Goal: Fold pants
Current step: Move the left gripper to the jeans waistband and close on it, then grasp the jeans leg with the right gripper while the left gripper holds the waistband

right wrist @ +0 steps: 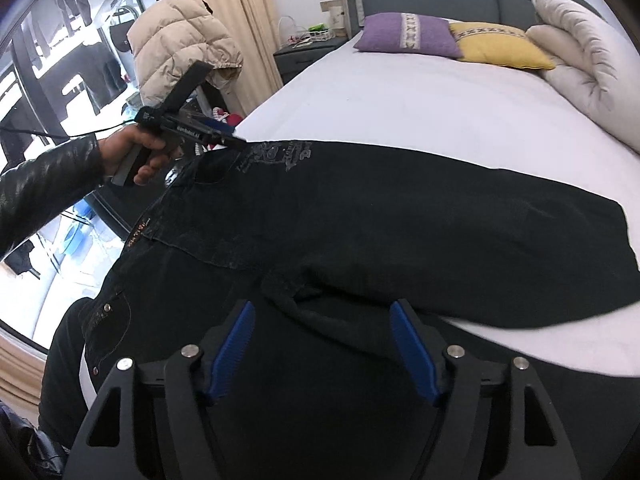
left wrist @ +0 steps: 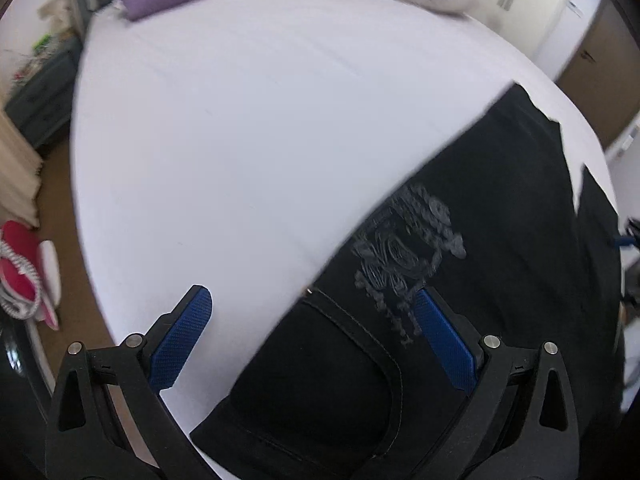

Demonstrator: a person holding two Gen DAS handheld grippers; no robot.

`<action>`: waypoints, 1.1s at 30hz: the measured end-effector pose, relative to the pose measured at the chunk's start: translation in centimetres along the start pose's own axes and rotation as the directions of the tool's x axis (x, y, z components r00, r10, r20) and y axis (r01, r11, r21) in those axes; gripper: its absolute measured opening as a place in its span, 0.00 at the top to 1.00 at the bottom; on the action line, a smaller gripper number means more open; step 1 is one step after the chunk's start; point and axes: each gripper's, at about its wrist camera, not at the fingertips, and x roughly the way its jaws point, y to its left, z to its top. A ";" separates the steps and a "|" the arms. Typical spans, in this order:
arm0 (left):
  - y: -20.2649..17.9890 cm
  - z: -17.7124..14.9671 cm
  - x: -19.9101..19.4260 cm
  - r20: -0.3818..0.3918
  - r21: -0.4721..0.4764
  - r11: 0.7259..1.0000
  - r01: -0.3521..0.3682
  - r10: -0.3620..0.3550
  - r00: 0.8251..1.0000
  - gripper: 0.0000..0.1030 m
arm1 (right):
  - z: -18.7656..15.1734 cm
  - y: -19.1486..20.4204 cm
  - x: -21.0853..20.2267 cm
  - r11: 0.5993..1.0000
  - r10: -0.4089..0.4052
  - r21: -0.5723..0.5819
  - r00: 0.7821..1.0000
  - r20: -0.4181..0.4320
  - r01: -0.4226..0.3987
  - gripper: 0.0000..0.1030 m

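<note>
Black pants (right wrist: 360, 216) with a grey print lie spread on the white bed (right wrist: 400, 96), legs running to the right, waistband at the near left edge. My left gripper (left wrist: 312, 300) is open above the waist and back pocket (left wrist: 320, 380), one finger over the sheet, one over the fabric. It also shows in the right wrist view (right wrist: 224, 136), held by a hand at the pants' far waist corner. My right gripper (right wrist: 322, 312) is open, just above the crotch seam (right wrist: 288, 292). The pants also fill the lower right of the left wrist view (left wrist: 500, 208).
Purple pillow (right wrist: 408, 36), yellow pillow (right wrist: 500, 46) and a rolled white duvet (right wrist: 592, 68) sit at the bed's head. A beige puffer jacket (right wrist: 180, 48) and a dark nightstand (right wrist: 304, 52) stand left of the bed. Pink slippers (left wrist: 24, 272) lie on the floor.
</note>
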 end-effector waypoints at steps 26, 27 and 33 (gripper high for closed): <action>-4.7 -5.6 -5.7 0.216 0.019 0.995 -0.103 0.096 0.972 0.97 | 15.9 1.1 10.6 0.912 -0.059 -0.409 0.996 -0.069 0.026 0.40; -5.2 -6.1 -6.3 0.226 0.024 0.994 -0.109 0.101 0.969 0.97 | 16.6 1.0 11.3 0.905 -0.067 -0.425 0.994 -0.083 0.025 0.40; -5.9 -7.8 -7.6 0.250 0.023 0.994 -0.107 0.098 0.963 0.97 | 19.0 0.0 16.4 0.868 -0.138 -0.497 0.972 -0.188 0.027 0.45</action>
